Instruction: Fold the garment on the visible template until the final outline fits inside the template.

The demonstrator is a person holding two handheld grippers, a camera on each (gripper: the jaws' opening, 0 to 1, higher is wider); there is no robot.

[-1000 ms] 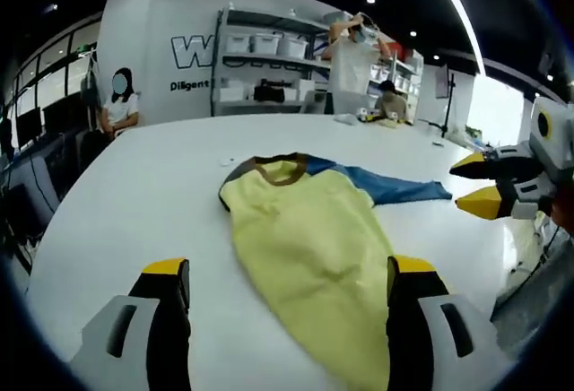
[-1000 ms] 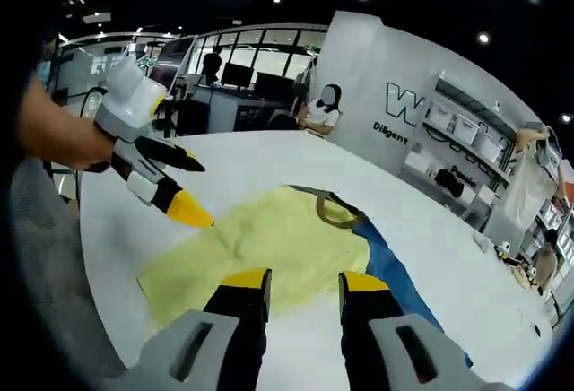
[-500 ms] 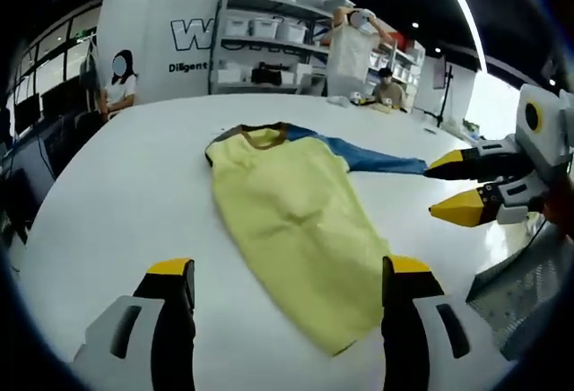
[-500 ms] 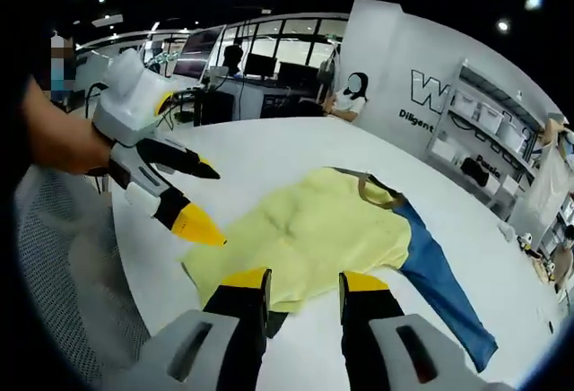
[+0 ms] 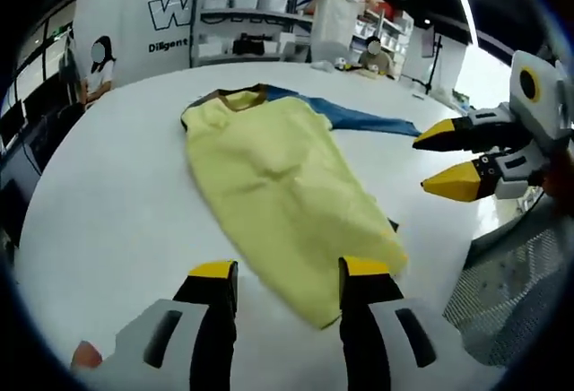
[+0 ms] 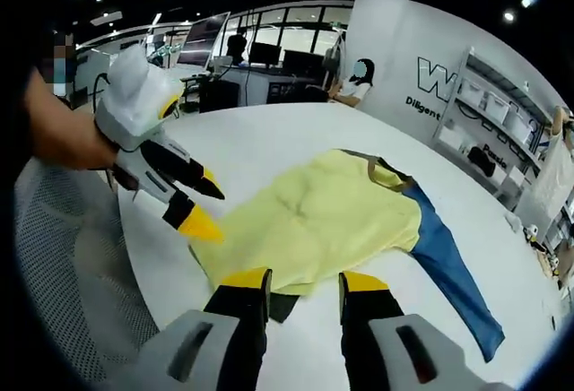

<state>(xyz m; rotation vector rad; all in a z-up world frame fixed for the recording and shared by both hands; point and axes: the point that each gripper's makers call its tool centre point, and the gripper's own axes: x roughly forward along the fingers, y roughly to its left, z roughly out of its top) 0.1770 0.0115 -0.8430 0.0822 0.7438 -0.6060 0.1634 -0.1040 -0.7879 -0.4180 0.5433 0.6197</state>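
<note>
A yellow garment (image 5: pixel 269 176) with a brown collar (image 5: pixel 242 98) and one blue sleeve (image 5: pixel 359 120) lies spread flat on the white table (image 5: pixel 108 203). My left gripper (image 5: pixel 289 270) hovers at the garment's near hem, open, jaws partway apart with the hem corner just ahead of the gap. From the right gripper view, the left gripper (image 6: pixel 208 207) hangs over the hem's left corner. My right gripper (image 6: pixel 305 281) is open above the garment's (image 6: pixel 314 221) near edge, holding nothing. It enters the left gripper view (image 5: pixel 435 160) from the right, beside the garment.
A mesh chair (image 5: pixel 502 301) stands by the table's edge, seen again as the mesh chair (image 6: pixel 63 256). Shelves with boxes (image 5: pixel 242 23) and people stand beyond the far side of the table. A person's hand (image 6: pixel 63 131) holds the left gripper.
The left gripper's jaws have narrowed and its camera has moved in towards the garment's hem. The right gripper stays open beside the garment. The garment lies as before.
</note>
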